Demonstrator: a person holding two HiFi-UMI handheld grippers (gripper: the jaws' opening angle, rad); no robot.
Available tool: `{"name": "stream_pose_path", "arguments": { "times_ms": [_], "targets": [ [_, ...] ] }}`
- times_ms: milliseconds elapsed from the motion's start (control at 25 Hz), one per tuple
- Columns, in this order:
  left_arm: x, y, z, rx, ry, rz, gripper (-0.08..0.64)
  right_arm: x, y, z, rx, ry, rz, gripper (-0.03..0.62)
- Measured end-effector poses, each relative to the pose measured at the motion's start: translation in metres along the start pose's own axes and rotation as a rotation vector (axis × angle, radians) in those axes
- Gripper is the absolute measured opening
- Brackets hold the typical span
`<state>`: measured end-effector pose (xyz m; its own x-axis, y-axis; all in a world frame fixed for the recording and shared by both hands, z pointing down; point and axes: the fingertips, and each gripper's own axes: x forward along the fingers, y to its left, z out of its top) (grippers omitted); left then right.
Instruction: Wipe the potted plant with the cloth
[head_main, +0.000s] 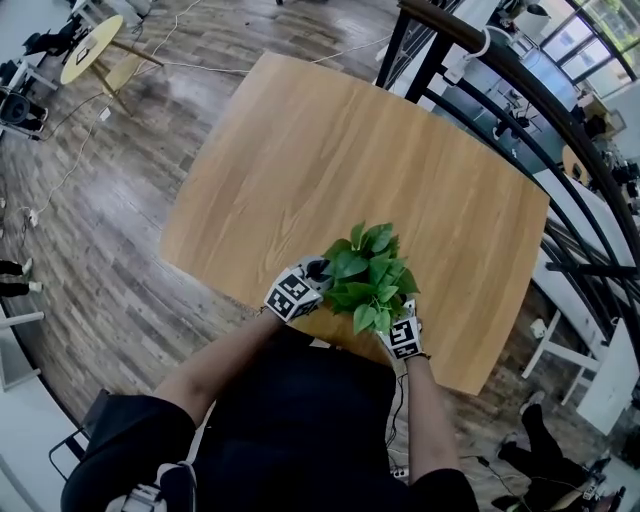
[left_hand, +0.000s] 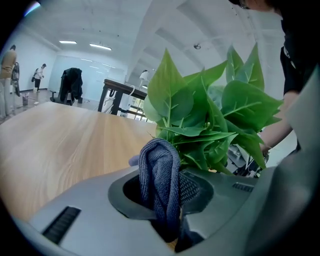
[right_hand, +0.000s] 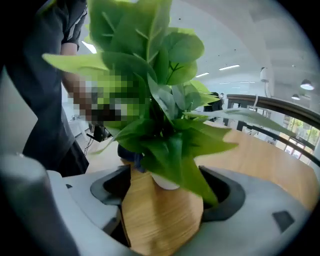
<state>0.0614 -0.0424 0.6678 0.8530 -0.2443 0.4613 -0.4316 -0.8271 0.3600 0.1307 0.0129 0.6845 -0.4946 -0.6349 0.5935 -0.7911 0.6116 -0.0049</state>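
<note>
A green leafy potted plant stands near the wooden table's front edge, close to the person. My left gripper is at the plant's left side, shut on a folded dark grey cloth that rises between its jaws just short of the leaves. My right gripper is at the plant's right side, partly under the leaves. In the right gripper view its jaws stand wide apart, with the small white pot just ahead between them and the pads off it. Leaves hide most of the pot.
The plant sits a short way from the table's near edge. A black railing runs along the right of the table. Wooden floor lies to the left, with a small yellow round table far off.
</note>
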Motion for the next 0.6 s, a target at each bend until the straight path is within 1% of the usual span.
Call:
{"name": "stream_pose_path", "arguments": {
  "times_ms": [120, 240, 320, 480, 600],
  "targets": [
    [0.002, 0.002, 0.002, -0.002, -0.003, -0.012, 0.089, 0.010, -0.006, 0.016, -0.041, -0.013, 0.039, 0.396],
    [0.000, -0.005, -0.002, 0.021, 0.013, -0.047, 0.089, 0.014, -0.014, 0.015, -0.092, -0.005, 0.038, 0.394],
    [0.000, -0.009, -0.003, 0.030, 0.017, -0.061, 0.089, 0.017, -0.018, 0.014, -0.078, -0.020, 0.029, 0.394],
    [0.000, -0.013, -0.004, 0.015, 0.016, -0.057, 0.089, 0.019, -0.020, 0.020, -0.030, -0.049, 0.009, 0.393],
    [0.002, -0.026, -0.011, 0.011, 0.044, -0.091, 0.089, 0.018, -0.020, 0.022, -0.012, -0.056, -0.008, 0.393]
  ]
}}
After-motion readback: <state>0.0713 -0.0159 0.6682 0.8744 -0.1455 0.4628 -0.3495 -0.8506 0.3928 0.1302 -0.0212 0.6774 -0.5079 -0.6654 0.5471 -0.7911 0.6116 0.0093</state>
